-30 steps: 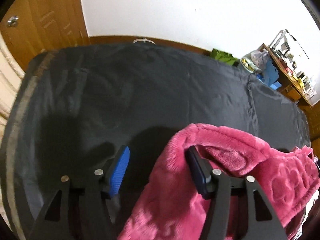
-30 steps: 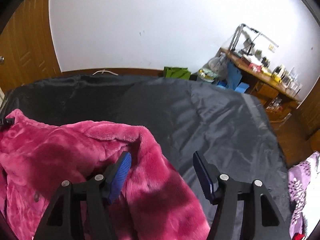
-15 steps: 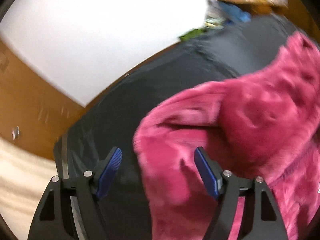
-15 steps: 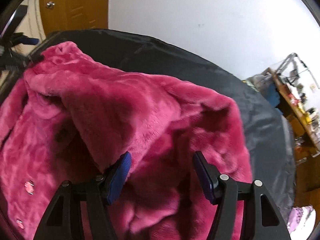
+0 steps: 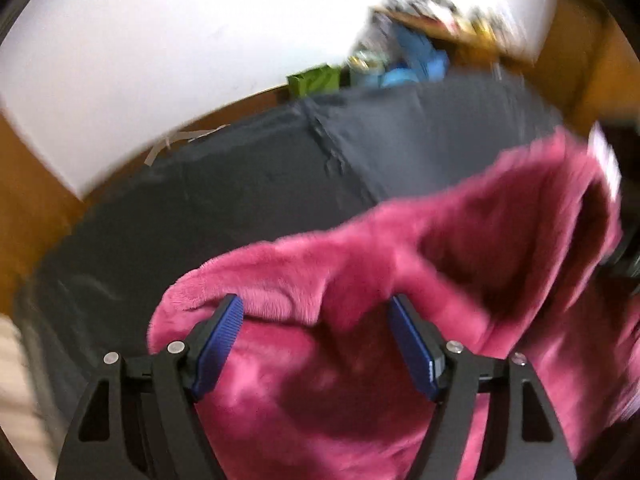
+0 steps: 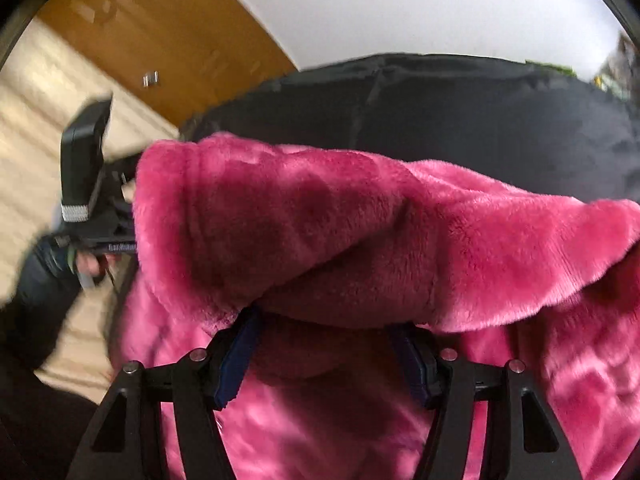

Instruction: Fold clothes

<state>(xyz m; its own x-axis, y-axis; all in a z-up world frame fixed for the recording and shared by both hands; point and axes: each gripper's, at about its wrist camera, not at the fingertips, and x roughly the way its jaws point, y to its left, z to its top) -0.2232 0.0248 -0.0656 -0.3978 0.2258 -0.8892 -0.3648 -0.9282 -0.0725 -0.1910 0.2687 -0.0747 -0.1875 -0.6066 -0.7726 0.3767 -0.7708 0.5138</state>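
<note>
A fuzzy magenta fleece garment (image 5: 360, 264) lies bunched on a black cloth-covered surface (image 5: 240, 200). My left gripper (image 5: 316, 344) is open, and a rolled edge of the fleece sits between its blue pads (image 5: 218, 344). In the right wrist view the same garment (image 6: 360, 220) folds over my right gripper (image 6: 328, 356). That gripper is open too, with its pad tips hidden under the fold. The left gripper's body (image 6: 86, 168) shows at the garment's left edge, held by a hand (image 6: 86, 266) in a dark sleeve. Both views are motion-blurred.
Black cloth (image 6: 480, 112) stretches beyond the garment to a white wall. A wooden door (image 6: 160, 32) stands at the left. A green bag (image 5: 312, 78), blue items (image 5: 416, 64) and a cluttered desk (image 5: 460, 28) lie past the far right edge.
Both grippers have swung quickly towards the garment. The fleece was beside the fingers and now lies between both pairs, with a raised fold draped over the right gripper's tips.
</note>
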